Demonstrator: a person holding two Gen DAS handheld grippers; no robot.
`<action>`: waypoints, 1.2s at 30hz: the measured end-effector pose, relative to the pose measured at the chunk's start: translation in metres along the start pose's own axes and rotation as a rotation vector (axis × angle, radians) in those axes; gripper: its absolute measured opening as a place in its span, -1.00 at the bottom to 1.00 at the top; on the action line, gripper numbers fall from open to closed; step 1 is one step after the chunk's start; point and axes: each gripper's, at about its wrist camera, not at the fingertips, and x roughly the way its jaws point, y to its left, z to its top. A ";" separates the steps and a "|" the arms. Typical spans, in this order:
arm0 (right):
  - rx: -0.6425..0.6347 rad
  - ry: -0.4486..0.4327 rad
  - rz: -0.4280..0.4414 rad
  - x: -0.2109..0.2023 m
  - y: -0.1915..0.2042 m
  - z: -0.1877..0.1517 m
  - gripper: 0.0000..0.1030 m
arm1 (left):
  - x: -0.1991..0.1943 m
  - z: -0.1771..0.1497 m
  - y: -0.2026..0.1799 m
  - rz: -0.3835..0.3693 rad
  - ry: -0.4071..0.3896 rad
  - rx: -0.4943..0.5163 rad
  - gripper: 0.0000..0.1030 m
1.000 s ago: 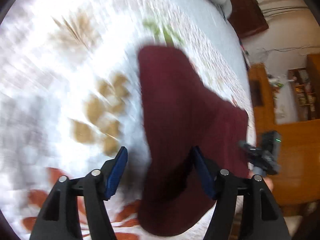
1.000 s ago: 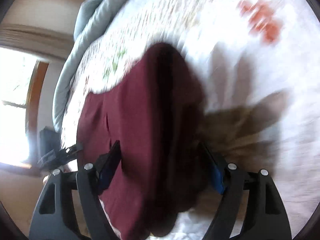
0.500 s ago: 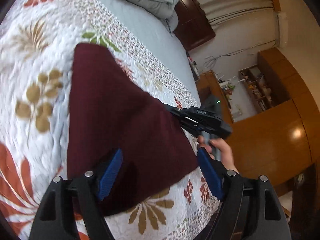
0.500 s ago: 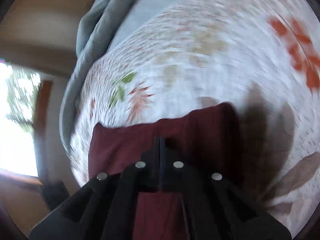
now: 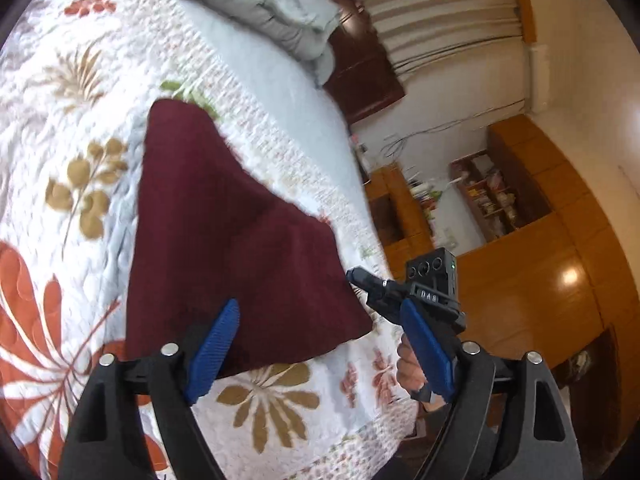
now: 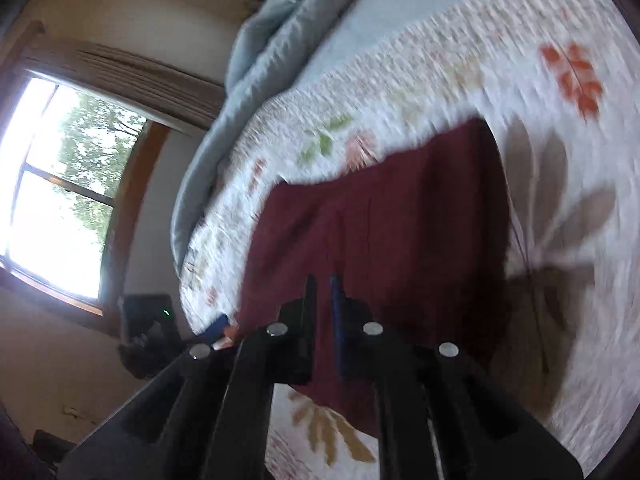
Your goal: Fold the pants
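The right gripper (image 6: pixel 323 304), wide a second ago, snapped closed and is now parting slightly above the pants (image 6: pixel 400 220); the left gripper (image 5: pixel 320 344) is opening wider.

The pants (image 5: pixel 224 232) are plain dark maroon. The quilt (image 5: pixel 80 60) is white, printed with orange, tan and green leaves and flowers. The bunched duvet (image 5: pixel 272 8) is pale blue-grey. Both black claws carry blue pads (image 5: pixel 214 352).
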 end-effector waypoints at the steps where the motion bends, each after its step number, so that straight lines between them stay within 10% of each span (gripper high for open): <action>1: 0.021 0.006 -0.036 0.005 -0.016 -0.007 -1.00 | 0.006 -0.002 0.007 0.006 0.018 -0.016 0.61; 11: 0.109 -0.059 0.001 -0.024 -0.045 -0.031 -0.98 | 0.005 -0.008 0.019 0.015 0.025 -0.116 0.61; 18: 0.031 -0.200 -0.057 -0.089 0.014 -0.110 0.14 | -0.031 -0.066 -0.046 0.102 0.027 -0.030 0.77; 21: -0.016 -0.235 -0.147 -0.114 0.045 -0.172 0.71 | -0.048 -0.106 -0.087 0.201 0.019 0.067 0.86; 30: -0.059 -0.281 -0.325 -0.137 0.100 -0.300 0.83 | -0.096 -0.226 -0.201 0.704 -0.076 0.426 0.90; 36: -0.135 -0.302 -0.486 -0.147 0.137 -0.352 0.92 | -0.120 -0.278 -0.229 0.806 -0.151 0.427 0.90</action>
